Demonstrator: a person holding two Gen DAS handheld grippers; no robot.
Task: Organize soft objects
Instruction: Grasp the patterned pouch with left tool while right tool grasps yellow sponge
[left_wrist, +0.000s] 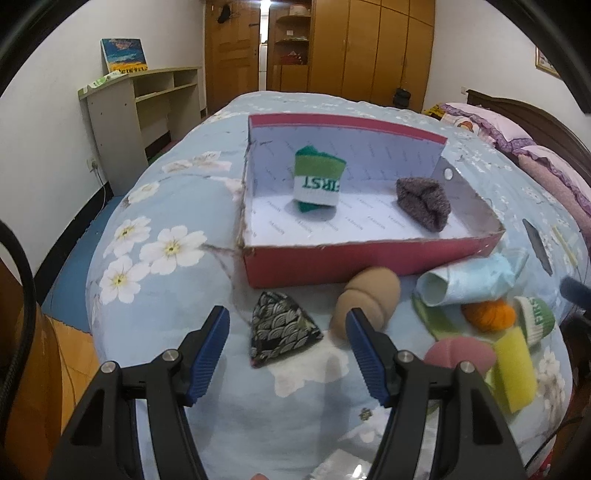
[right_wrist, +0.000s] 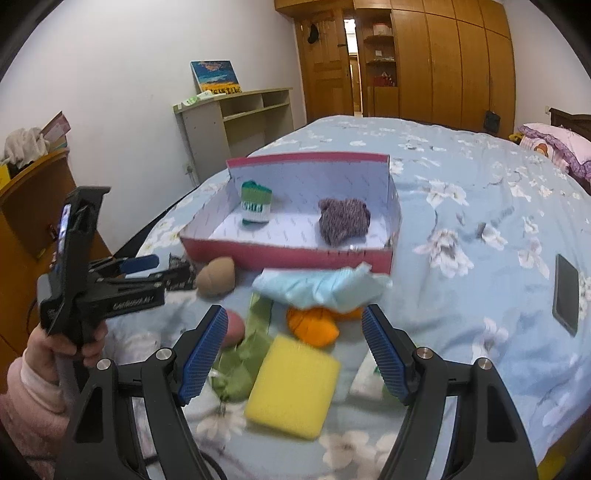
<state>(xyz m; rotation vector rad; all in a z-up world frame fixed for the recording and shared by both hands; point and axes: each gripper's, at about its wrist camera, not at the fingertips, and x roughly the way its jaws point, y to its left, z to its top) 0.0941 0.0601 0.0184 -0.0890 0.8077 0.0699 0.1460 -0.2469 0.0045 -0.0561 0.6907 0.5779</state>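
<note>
A red box (left_wrist: 332, 262) with a white lining lies open on the bed. Inside it, a green-and-white rolled sock (left_wrist: 317, 182) stands toward ten o'clock and a grey-brown knitted bundle (left_wrist: 423, 203) lies toward two o'clock. Just in front of the box, from nine to three o'clock: a black patterned pouch (left_wrist: 279, 332), a tan sponge (left_wrist: 365, 299), a pale blue cloth (left_wrist: 476, 280), an orange yarn ball (left_wrist: 489, 314), a pink sponge (left_wrist: 458, 352), a yellow sponge (left_wrist: 515, 373).

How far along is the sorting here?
Done: a green-white sock roll and a grey knit roll lie in the red box. In hand: nothing; left gripper and right gripper are open. Left on the bed: patterned pouch, tan sponge, yellow sponge, orange yarn.
</note>
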